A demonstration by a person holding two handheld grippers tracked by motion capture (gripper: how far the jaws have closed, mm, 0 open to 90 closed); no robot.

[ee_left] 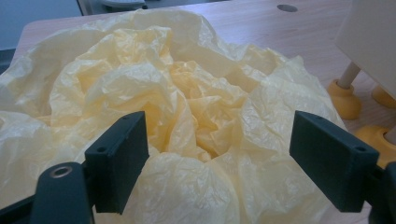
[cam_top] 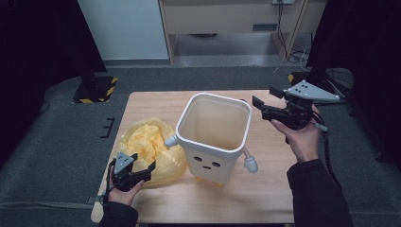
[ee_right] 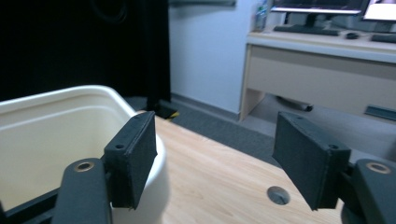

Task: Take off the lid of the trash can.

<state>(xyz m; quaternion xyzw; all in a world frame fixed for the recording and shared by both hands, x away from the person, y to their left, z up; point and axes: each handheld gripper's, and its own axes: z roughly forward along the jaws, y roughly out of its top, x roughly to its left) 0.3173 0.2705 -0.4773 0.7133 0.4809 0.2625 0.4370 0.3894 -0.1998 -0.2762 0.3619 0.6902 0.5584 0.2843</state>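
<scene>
The yellow plastic bag lay crumpled in a loose heap on the near-left part of the wooden table, just beside the cream bin, whose open mouth was bare and unlined. The work in hand looked like taking up that bag so it could line the bin.

Your left gripper hovered at the bag's near edge with its jaws wide apart and nothing between them; in the left gripper view the crumpled folds sat right between the two black jaws. To do this step well, you would have wanted to close on a raised ridge of film near the rim of the bag rather than on the deep centre, so the mouth could open when lifted. A thin pinch would likely have slipped; a fuller fold would have held better.

Your right gripper hung above the bin's far-right corner, jaws also spread wide and holding nothing. From there it seemed well placed to steady the bin's rim.

The bin stood upright on small orange feet, with little arm-like pegs at its sides and a simple face printed on its front. No brand, label or readable writing showed anywhere.
</scene>
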